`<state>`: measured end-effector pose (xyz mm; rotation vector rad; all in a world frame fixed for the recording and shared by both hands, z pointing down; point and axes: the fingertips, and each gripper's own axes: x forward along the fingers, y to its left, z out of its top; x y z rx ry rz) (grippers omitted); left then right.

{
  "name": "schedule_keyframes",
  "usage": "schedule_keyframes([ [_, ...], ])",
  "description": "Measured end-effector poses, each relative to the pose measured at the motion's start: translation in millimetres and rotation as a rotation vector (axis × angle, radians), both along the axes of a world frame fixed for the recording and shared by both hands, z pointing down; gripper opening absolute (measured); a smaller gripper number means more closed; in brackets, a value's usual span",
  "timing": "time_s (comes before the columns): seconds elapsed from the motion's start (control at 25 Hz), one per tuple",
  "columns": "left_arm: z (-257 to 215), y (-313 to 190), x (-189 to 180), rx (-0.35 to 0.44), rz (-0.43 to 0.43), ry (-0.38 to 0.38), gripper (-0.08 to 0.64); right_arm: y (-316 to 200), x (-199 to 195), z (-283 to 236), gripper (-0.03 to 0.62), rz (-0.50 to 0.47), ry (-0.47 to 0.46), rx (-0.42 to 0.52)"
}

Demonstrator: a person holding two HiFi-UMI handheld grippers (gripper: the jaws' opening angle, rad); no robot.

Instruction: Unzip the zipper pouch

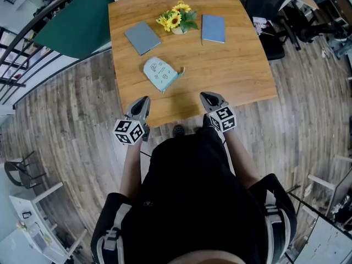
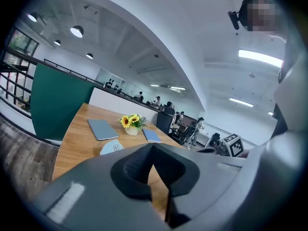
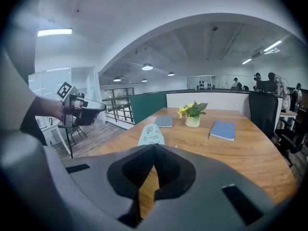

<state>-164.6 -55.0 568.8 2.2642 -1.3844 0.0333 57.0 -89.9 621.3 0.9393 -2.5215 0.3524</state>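
Left gripper [image 1: 144, 100]: over the near edge of the table [image 1: 242, 76], nose aimed away from the person and slightly down, jaws clenched on nothing. Zipper pouch [image 1: 160, 74]: flat on the table ahead, nearer the left gripper, well apart from both. Its long axis runs diagonally, far-left to near-right (small tab sticks out on its right side). Right gripper [image 1: 207, 97]: same pose, also tilted down, jaws pressed together, empty.

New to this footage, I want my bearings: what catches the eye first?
Sunflowers stand at the far side of the table, between a grey book and a blue book. A pale blue pouch lies nearer the person. The left hand-held gripper and right hand-held gripper hover shut and empty at the near edge.
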Motion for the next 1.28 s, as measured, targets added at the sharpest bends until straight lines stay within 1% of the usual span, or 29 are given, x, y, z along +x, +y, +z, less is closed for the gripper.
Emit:
schedule_keyframes([
  [0.36, 2.6, 2.1, -2.0, 0.005, -0.013, -0.002, -0.002, 3.4, -3.2, -0.7, 0.006, -0.01, -0.004, 0.007],
  [0.44, 4.2, 1.8, -2.5, 0.004, -0.018, -0.005, 0.01, 3.7, -3.2, 0.2, 0.012, -0.011, -0.006, 0.007],
  [0.6, 8.7, 3.2, -2.3, -0.007, -0.013, -0.001, 0.037, 4.4, -3.7, 2.8, 0.06, -0.011, -0.003, 0.002],
  [0.76, 11.9, 4.3, -2.0, -0.019, -0.007, 0.0, 0.09, 2.7, -4.6, 1.5, 0.141, -0.001, -0.007, 0.005],
  [0.88, 16.6, 3.8, -2.5, -0.03, -0.007, -0.001, 0.116, 1.6, -6.2, 2.0, 0.171, 0.001, -0.015, 0.006],
  [1.0, 21.7, 4.1, -4.5, -0.049, -0.01, 0.003, 0.163, 1.6, -9.4, 3.1, 0.204, -0.001, -0.012, 0.004],
  [1.28, 31.4, 5.9, -6.9, -0.079, -0.018, 0.01, 0.19, 0.2, -14.1, 5.0, 0.221, -0.02, -0.01, -0.005],
])
